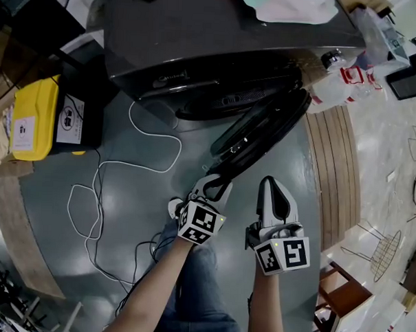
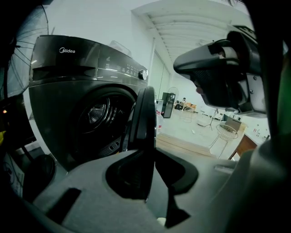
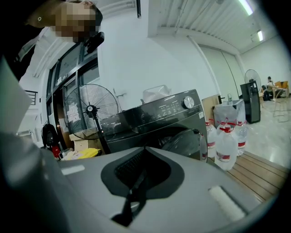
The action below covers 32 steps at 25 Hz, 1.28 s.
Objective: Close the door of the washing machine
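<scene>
The dark grey washing machine [image 1: 199,44] stands ahead, and its round door [image 1: 264,130] hangs wide open, swung out toward me. My left gripper [image 1: 212,186] is at the door's free edge. In the left gripper view that edge [image 2: 144,113] runs down into the gap between the jaws, and the left gripper [image 2: 148,152] is shut on it. The drum opening [image 2: 97,116] shows to the left of the door. My right gripper [image 1: 272,185] hovers just right of the left one, shut and holding nothing. In its own view the right gripper [image 3: 144,150] points at the machine [image 3: 154,118].
A yellow box [image 1: 34,116] sits left of the machine, and a white cable [image 1: 125,172] snakes over the grey floor. Water bottles [image 1: 342,82] stand on a wooden platform [image 1: 338,174] to the right. A bag [image 1: 291,6] lies on the machine's top, and a fan [image 3: 88,111] stands beside it.
</scene>
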{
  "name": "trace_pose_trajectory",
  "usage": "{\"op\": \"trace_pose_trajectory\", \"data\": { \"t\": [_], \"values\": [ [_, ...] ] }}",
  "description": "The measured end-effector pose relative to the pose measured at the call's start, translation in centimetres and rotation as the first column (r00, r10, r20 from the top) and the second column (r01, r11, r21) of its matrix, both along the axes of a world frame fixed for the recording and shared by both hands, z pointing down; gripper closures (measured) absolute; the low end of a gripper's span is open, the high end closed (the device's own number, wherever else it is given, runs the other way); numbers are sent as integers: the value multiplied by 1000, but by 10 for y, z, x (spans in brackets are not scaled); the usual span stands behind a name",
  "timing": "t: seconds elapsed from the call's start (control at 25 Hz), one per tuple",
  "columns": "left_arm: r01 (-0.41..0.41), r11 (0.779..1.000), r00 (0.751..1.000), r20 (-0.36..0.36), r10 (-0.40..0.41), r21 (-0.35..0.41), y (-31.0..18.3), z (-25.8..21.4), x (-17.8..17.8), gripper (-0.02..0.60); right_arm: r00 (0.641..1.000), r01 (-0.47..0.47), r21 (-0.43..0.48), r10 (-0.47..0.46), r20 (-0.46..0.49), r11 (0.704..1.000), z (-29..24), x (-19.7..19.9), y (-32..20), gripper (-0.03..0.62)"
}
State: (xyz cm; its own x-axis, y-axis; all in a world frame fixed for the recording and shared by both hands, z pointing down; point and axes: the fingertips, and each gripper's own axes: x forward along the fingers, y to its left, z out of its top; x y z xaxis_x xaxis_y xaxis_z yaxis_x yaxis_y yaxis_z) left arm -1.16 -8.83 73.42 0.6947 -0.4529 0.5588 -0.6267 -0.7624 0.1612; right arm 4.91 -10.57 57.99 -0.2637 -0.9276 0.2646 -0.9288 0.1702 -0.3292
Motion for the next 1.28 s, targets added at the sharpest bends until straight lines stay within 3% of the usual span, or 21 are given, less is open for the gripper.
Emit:
{"op": "trace_pose_trajectory", "data": {
  "t": [0.52, 1.28],
  "values": [
    [83, 997, 997, -3, -83, 1, -65, -2, -46, 495, 999, 45, -9, -45, 15, 999, 2, -18, -22, 582],
    [94, 995, 995, 32, -95, 38, -157, -6, -88, 462, 991, 129, -35, -128, 31, 991, 12, -49, -77, 582]
  ]
}}
